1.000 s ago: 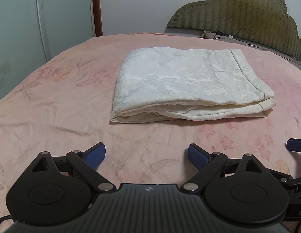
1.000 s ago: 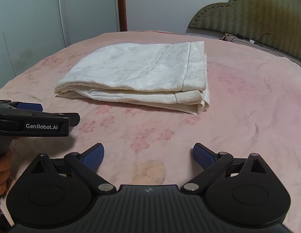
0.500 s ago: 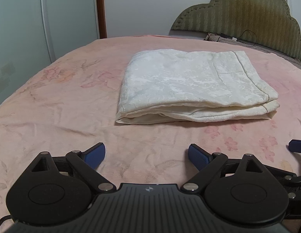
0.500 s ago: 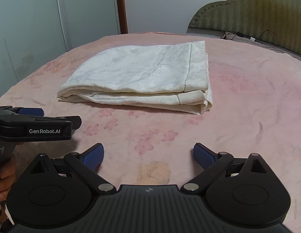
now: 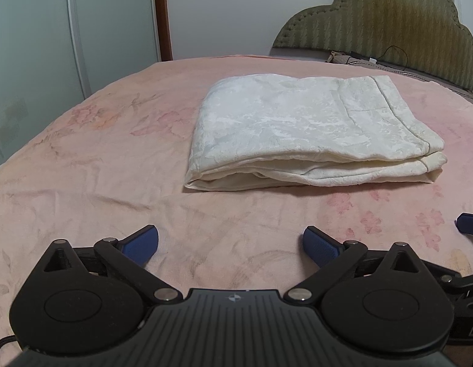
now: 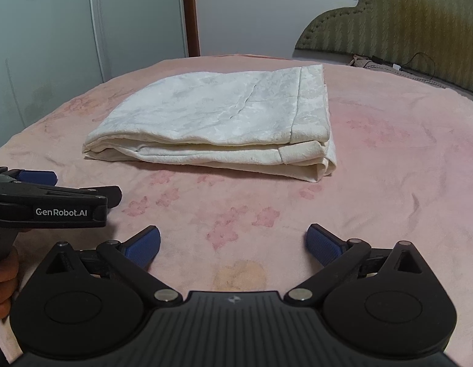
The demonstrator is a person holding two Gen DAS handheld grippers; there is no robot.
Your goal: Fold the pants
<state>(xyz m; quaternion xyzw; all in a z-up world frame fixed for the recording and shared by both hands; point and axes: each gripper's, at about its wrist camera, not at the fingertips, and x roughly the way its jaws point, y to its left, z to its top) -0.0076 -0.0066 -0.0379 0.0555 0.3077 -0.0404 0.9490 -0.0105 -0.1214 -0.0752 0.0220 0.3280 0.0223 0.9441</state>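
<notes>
Cream pants (image 5: 309, 131) folded on pink bedspread (image 5: 93, 165); both tongs gaping, empty.

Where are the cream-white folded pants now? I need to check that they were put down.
The cream-white folded pants lie flat on the pink floral bedspread, mid-bed ahead of both open grippers and untouched, with the olive padded headboard behind to the right.

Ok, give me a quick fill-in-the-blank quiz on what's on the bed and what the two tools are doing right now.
1. The white pants lie ____ on the pink bedspread.
2. Both the left tool and the right tool have jaws that stand ____.
3. Between each tool's fingers there is ____.
4. The padded headboard is ____ in colour.

Missing words: folded; open; nothing; green
</notes>
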